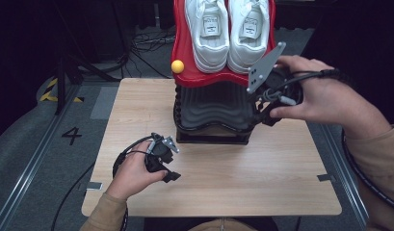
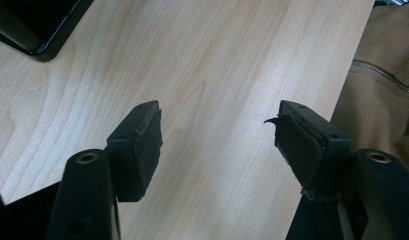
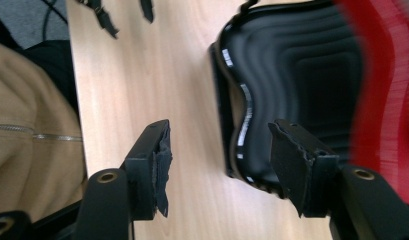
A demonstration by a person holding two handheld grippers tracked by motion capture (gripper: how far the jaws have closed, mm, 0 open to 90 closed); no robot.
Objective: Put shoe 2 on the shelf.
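Note:
Two white sneakers stand side by side on a red wavy tray, which rests on a black ribbed stand at the back of the wooden table. My right gripper is at the stand's right side, jaws toward it. In the right gripper view this gripper is open; the black stand and the red tray lie just beyond its pads, untouched. My left gripper rests low at the table's front left. In its own view the left gripper is open over bare wood.
A small yellow ball sits at the red tray's left edge. Tan sleeves and a tan jacket border the table's near edge. Cables trail from both grippers. Grey floor with a painted 4 lies to the left.

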